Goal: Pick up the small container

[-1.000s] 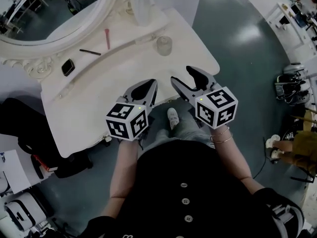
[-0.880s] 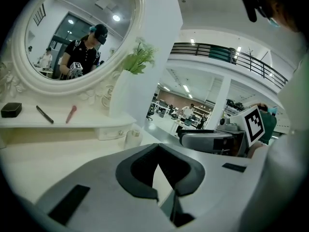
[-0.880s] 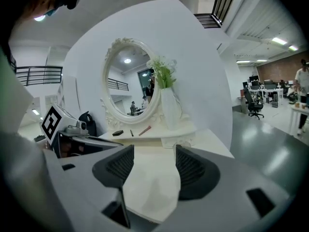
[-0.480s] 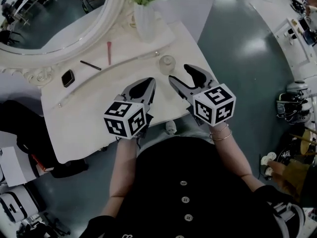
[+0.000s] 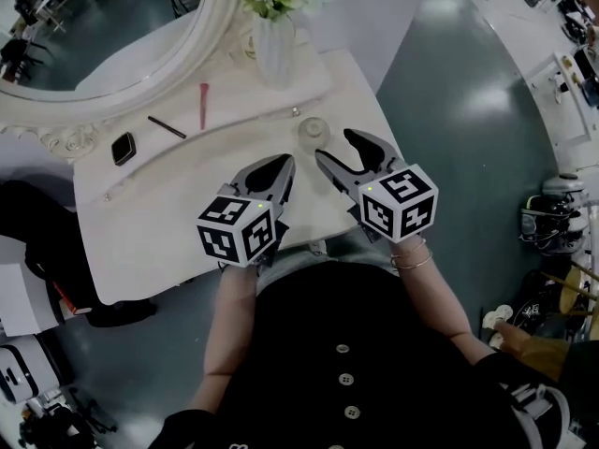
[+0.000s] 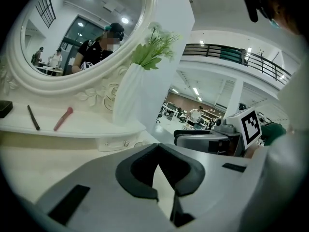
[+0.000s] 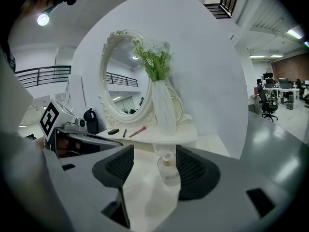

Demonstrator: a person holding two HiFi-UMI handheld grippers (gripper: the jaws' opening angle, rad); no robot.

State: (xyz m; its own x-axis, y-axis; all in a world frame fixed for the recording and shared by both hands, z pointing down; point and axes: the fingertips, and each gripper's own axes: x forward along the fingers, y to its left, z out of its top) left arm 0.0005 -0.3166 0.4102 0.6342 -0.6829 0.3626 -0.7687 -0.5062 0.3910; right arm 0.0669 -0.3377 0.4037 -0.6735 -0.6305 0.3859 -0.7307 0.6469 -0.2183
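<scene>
The small container (image 5: 311, 129) is a clear glass jar with a lid, standing on the white dressing table (image 5: 159, 218). My right gripper (image 5: 337, 146) is open just short of it, fingertips almost level with the jar. In the right gripper view the jar (image 7: 169, 170) shows between the two ribbed pads (image 7: 193, 170), nearer the right one and a little beyond them, touching neither. My left gripper (image 5: 277, 170) hovers beside it over the table's front, shut with nothing held. In the left gripper view its tips (image 6: 158, 151) meet.
A white vase of green flowers (image 5: 274, 40) stands behind the jar on a raised shelf below the oval mirror (image 5: 112, 26). A pink stick (image 5: 203, 104), a black pencil (image 5: 166, 126) and a small black case (image 5: 123, 148) lie at the left. The table's front edge is under my wrists.
Both grippers have moved forward over the table toward the jar. The right gripper's open fingertips now reach almost to it. Neither jaw setting has changed.
</scene>
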